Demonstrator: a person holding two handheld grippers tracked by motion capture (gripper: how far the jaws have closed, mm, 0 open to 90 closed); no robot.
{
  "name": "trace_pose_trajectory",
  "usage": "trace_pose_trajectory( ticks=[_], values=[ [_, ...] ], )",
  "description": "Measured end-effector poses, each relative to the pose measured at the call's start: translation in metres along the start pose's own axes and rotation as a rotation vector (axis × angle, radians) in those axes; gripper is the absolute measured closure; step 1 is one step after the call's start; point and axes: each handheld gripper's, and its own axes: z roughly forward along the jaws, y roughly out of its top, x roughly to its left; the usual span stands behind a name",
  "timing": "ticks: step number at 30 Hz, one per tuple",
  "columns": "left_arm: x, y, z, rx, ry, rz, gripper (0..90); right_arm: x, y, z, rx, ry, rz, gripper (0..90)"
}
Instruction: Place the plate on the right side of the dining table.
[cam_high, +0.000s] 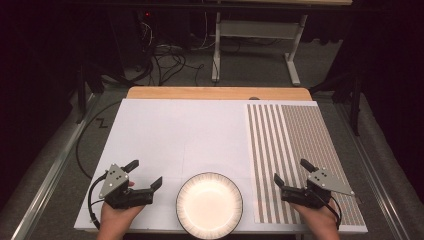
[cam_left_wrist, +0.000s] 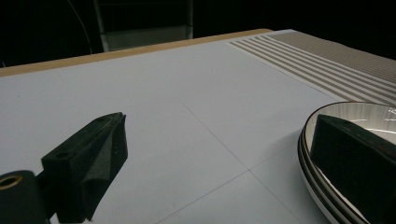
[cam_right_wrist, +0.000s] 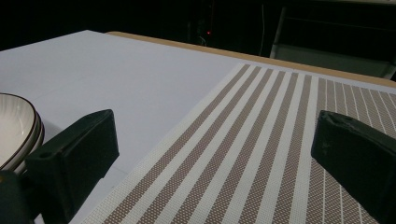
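Both hands hold their grippers low, left gripper (cam_high: 145, 173) and right gripper (cam_high: 291, 171), fingers wide apart, holding nothing.

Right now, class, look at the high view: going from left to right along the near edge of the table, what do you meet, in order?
Left hand-held gripper → white bowl with a dark rim → right hand-held gripper, which hovers over the striped mat.
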Motion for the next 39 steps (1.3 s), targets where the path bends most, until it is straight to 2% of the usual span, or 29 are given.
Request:
trace_pose_trajectory(
  ticks=[14, 28, 35, 39],
  values=[
    [0.008, -0.003, 0.001, -0.009, -0.007, -0.043, 3.4, -0.001, -0.001, 0.001, 0.003, 0.013, 0.011, 2.1],
    [0.006, -0.003, 0.001, -0.016, -0.012, -0.035, 3.3, 0.001, 0.001, 0.002, -0.002, 0.018, 0.006, 1.1],
    [0.005, -0.002, 0.001, -0.021, -0.015, -0.033, 3.2, 0.010, 0.007, 0.004, -0.020, 0.034, 0.001, 1.2],
    [0.004, -0.002, 0.001, -0.024, -0.015, -0.032, 3.2, 0.019, 0.009, 0.005, -0.018, 0.063, -0.016, 1.4]
  ],
)
